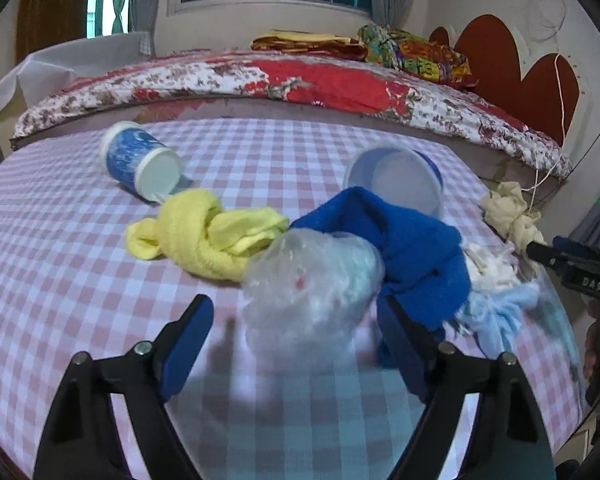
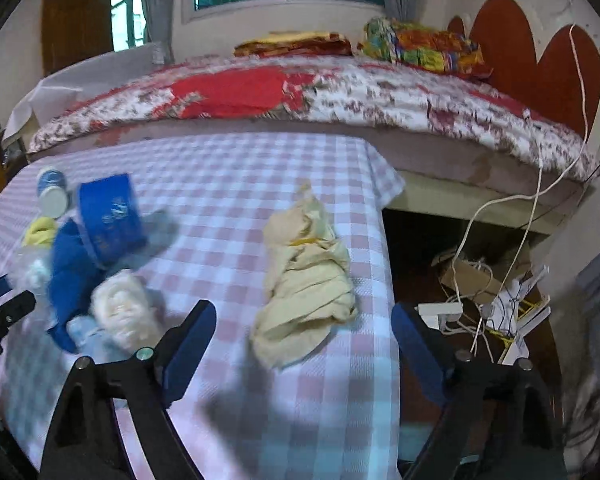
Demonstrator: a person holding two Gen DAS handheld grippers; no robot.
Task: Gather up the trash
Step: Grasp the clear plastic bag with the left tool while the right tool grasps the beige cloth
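bench point(image 1: 80, 280): covered in pink check cloth, set against a bed point(image 1: 340, 88); its right edge drops to a floor tangle of cables point(image 2: 484, 280), so anything nudged that way could fall among them.
blue cloth point(image 1: 412, 248): heaped mid-bench, touching the plastic bag and a tipped blue cup; a pull on the bag may drag it along.
cream rag point(image 2: 308, 280): lies near the right edge of the bench, in line with the right claw; a sideways scrape could push it over.
clear plastic bag point(image 1: 312, 280): crumpled, slippery-looking, just ahead of the left claw; likely to squash flat and slide out of a shallow pinch.
yellow cloth point(image 1: 208, 236): beside the bag, could be snagged with it.
blue cups point(image 1: 140, 164): two lying on their sides, free to roll if bumped.
left claw point(image 1: 296, 344): jaws apart, nothing pinched, bag between the tips.
right claw point(image 2: 304, 344): jaws apart, empty, rag just ahead.
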